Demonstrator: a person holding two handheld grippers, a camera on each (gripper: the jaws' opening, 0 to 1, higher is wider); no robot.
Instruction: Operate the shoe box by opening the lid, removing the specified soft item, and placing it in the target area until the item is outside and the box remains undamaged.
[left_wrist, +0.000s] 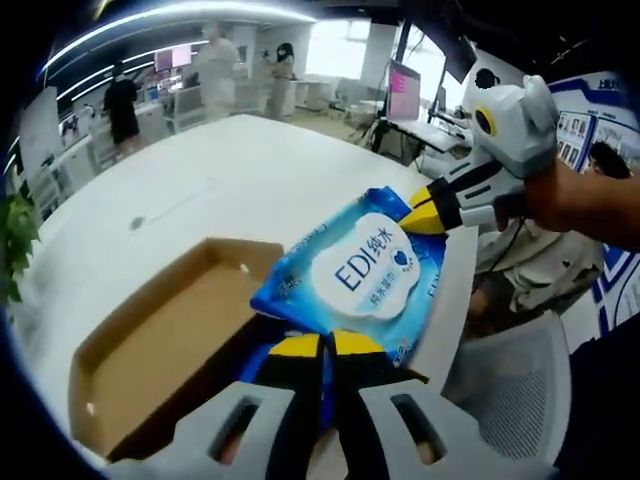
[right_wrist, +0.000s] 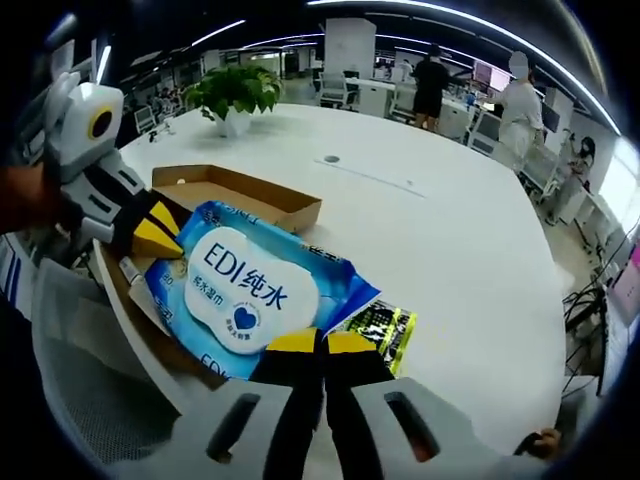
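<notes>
Left tool (left_wrist: 325, 345) and right tool (right_wrist: 322, 342) each clamp an opposite edge of the blue wipes pack (left_wrist: 355, 270), held above the open shoe box (left_wrist: 150, 345) on the white desk (left_wrist: 230, 185).

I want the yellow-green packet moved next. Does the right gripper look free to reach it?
Probably not yet: the right gripper is shut on the blue wipes pack, which overlaps the yellow-green packet just beyond its tips. The left gripper grips the pack too.
</notes>
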